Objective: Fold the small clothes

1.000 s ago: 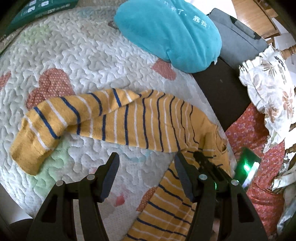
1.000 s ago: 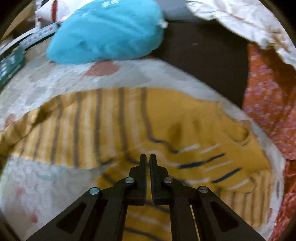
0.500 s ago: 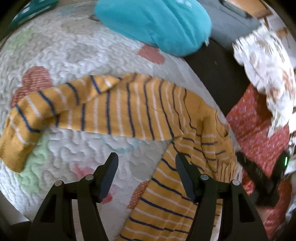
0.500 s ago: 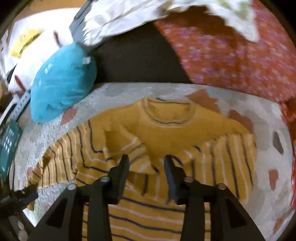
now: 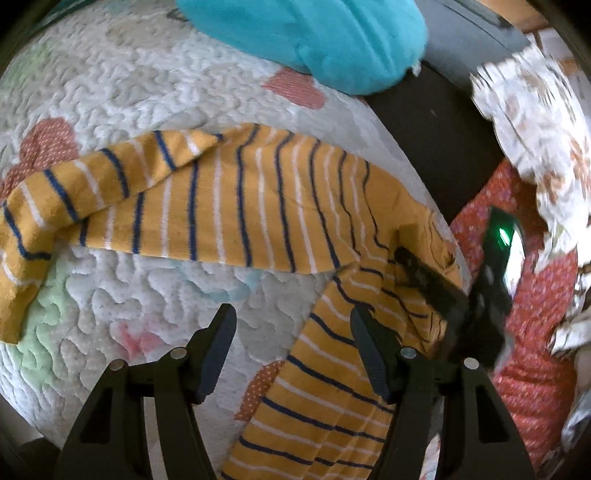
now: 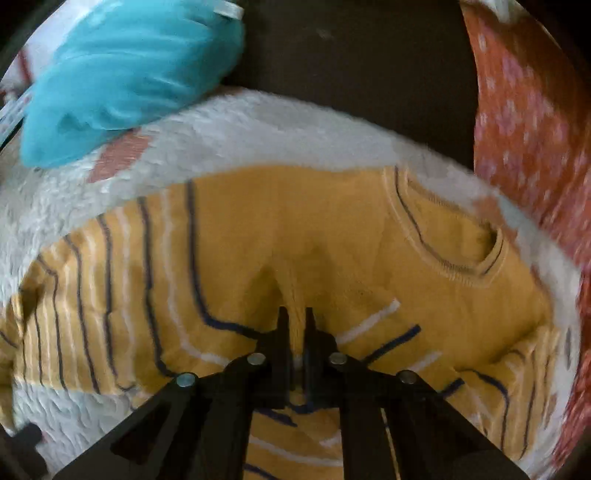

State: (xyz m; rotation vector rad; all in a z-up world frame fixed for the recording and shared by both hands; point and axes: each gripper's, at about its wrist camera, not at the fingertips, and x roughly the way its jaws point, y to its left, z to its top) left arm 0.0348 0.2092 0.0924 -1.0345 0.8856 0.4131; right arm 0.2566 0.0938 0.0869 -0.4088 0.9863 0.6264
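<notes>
A: What is lying ahead of the left gripper (image 5: 291, 343)?

B: A mustard sweater (image 5: 258, 214), navy-and-white striped, is lying spread flat, one sleeve trailing beneath; a pinched fold is rising between the right gripper's (image 6: 294, 325) fingers.

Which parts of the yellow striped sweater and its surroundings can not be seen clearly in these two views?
- Striped sweater: its hem is cut off by the bottom edge of the left wrist view.
- Its lower part in the right wrist view is hidden behind the right gripper.
- Floral cloth: blurred.
- Teal cushion: cut off by the top edge.
</notes>
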